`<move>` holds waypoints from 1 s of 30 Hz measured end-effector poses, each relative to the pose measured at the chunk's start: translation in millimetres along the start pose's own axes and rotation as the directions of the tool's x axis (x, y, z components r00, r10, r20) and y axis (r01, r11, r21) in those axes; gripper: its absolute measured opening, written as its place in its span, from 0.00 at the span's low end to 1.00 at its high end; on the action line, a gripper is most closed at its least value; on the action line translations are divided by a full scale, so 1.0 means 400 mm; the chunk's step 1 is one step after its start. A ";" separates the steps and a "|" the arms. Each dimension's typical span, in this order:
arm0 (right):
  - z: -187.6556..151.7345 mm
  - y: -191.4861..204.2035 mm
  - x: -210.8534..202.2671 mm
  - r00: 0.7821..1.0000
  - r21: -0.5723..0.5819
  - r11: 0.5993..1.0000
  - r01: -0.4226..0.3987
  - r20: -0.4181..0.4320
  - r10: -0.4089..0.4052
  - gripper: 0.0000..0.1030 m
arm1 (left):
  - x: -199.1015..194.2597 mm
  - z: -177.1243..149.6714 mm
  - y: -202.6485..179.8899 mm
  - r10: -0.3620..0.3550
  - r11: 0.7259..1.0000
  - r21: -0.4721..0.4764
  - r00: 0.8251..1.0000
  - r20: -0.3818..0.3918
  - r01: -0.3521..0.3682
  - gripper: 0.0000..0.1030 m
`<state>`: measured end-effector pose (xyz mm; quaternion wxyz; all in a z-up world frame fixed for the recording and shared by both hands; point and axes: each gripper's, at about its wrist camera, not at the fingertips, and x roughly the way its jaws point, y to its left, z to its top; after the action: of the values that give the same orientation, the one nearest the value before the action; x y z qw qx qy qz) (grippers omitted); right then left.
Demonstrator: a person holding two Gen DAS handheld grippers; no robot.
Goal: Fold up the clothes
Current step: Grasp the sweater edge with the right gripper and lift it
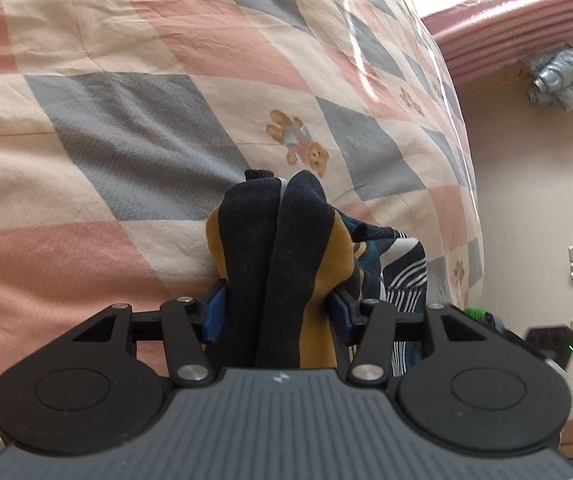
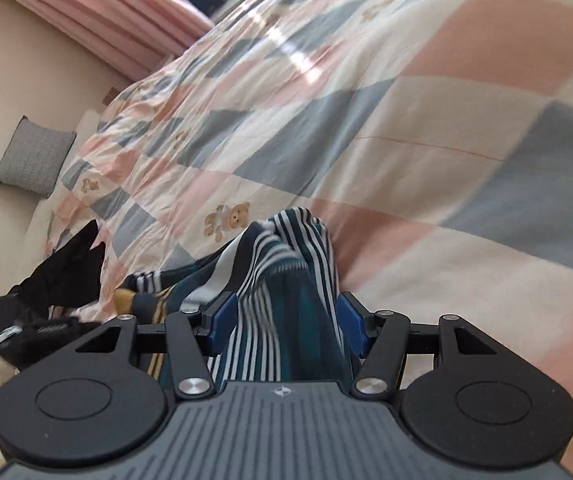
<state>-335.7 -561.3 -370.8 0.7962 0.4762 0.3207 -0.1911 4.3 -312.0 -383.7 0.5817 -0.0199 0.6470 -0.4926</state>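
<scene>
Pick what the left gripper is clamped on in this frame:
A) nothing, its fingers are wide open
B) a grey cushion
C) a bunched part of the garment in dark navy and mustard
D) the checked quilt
C: the left gripper has dark navy and mustard garment fabric bunched between its blue pads, above the quilt.

The garment [image 1: 282,264] is bunched between the jaws of the left gripper [image 1: 276,312] and, further along, between the jaws of the right gripper [image 2: 284,320], above the quilt [image 1: 134,112] on the bed. A cushion [image 2: 32,156] leans against the wall left of the bed.
</scene>
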 end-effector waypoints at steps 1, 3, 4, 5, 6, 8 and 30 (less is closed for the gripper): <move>0.012 0.001 0.029 1.000 -0.012 1.000 -0.024 -0.020 0.024 0.52 | -0.003 -0.003 -0.003 0.004 1.000 0.003 1.000 0.011 -0.004 0.46; 0.014 0.027 0.048 0.998 -0.097 0.994 -0.058 -0.021 0.056 0.13 | -0.013 -0.012 -0.011 0.008 1.000 0.029 0.999 0.037 -0.009 0.37; 0.015 0.052 0.043 0.997 -0.154 0.985 -0.072 -0.008 0.071 0.12 | -0.019 -0.017 -0.013 0.005 0.999 0.043 0.999 0.051 -0.007 0.36; 0.012 0.077 0.032 0.996 -0.218 0.972 -0.086 0.011 0.090 0.11 | -0.026 -0.022 -0.013 -0.004 0.998 0.057 0.998 0.063 0.001 0.35; 0.009 0.092 0.031 0.996 -0.257 0.964 -0.071 0.029 0.081 0.11 | -0.027 -0.024 -0.006 -0.009 0.998 0.059 0.998 0.070 0.005 0.34; 0.001 0.083 0.048 0.998 -0.285 0.958 0.021 0.066 -0.002 0.10 | -0.017 -0.020 0.018 -0.006 0.999 0.039 0.997 0.079 0.003 0.34; -0.042 0.120 0.160 0.977 -0.576 0.789 0.215 0.140 -0.163 0.00 | 0.051 -0.049 -0.197 0.290 0.775 0.489 0.913 0.285 -0.399 0.03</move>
<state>-265.7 -523.7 -390.4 0.8937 0.1636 0.3766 -0.1808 -60.5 -352.6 -349.7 0.7043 0.2153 0.4155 -0.5339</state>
